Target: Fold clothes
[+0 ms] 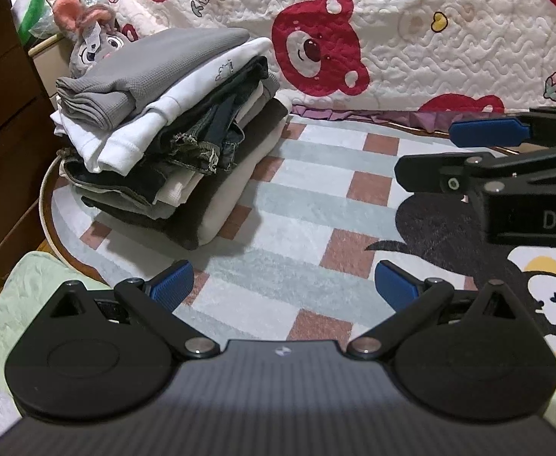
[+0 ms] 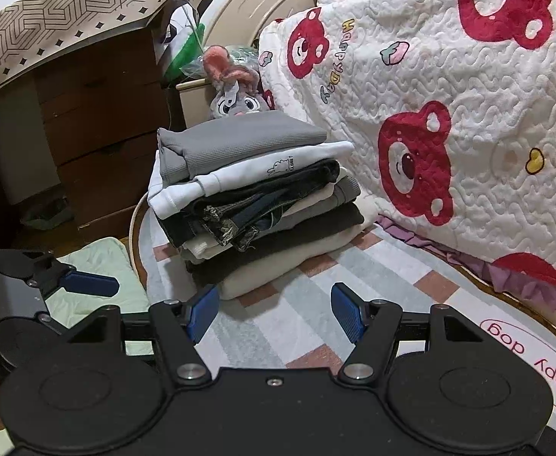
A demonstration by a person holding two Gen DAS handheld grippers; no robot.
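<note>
A stack of folded clothes (image 1: pixel 171 129) sits on the checked rug (image 1: pixel 316 205), a grey top (image 1: pixel 156 64) uppermost, then a white one, jeans and beige pieces. It also shows in the right wrist view (image 2: pixel 255 197). My left gripper (image 1: pixel 283 288) is open and empty, low over the rug in front of the stack. My right gripper (image 2: pixel 274 313) is open and empty, just in front of the stack. The right gripper shows in the left wrist view (image 1: pixel 468 152) at right, jaws apart. The left gripper's blue pad (image 2: pixel 88 283) shows in the right wrist view at left.
A bed with a white bear-print quilt (image 2: pixel 449 114) runs along the right and back. A dark wooden dresser (image 2: pixel 99 133) stands at the left. A plush toy (image 2: pixel 236 95) sits behind the stack. A pale green mat (image 2: pixel 95 266) lies left of the rug.
</note>
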